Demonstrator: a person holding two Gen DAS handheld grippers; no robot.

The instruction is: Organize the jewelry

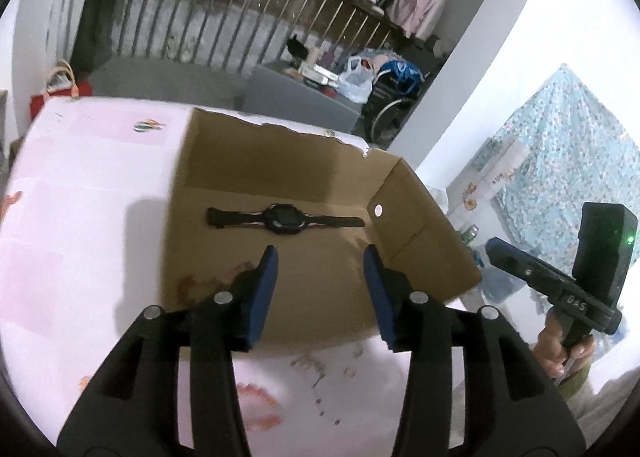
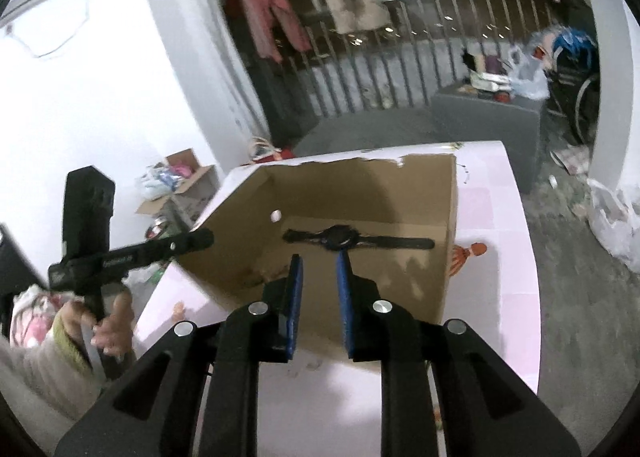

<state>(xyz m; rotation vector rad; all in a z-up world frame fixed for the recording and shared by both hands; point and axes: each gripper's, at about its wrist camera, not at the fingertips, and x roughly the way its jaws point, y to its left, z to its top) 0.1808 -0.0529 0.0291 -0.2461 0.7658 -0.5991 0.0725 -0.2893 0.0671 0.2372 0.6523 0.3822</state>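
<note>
A black wristwatch [image 1: 282, 218] lies flat, strap stretched out, on the floor of an open brown cardboard box [image 1: 248, 161]. In the left wrist view my left gripper [image 1: 321, 253] hovers just short of the watch, open, with nothing between its blue pads. The right wrist view shows the same watch [image 2: 340, 239] in the box [image 2: 400, 185]. My right gripper [image 2: 320, 261] is close in front of the watch with a narrow gap between its pads and nothing held. Each gripper also shows in the other's view, in a person's hand.
The box sits on a pale pink printed tablecloth [image 1: 80, 217]. A small orange figure [image 2: 466, 253] lies on the cloth right of the box. Beyond the table are grey seats [image 1: 300, 101], a railing, hanging clothes and bags.
</note>
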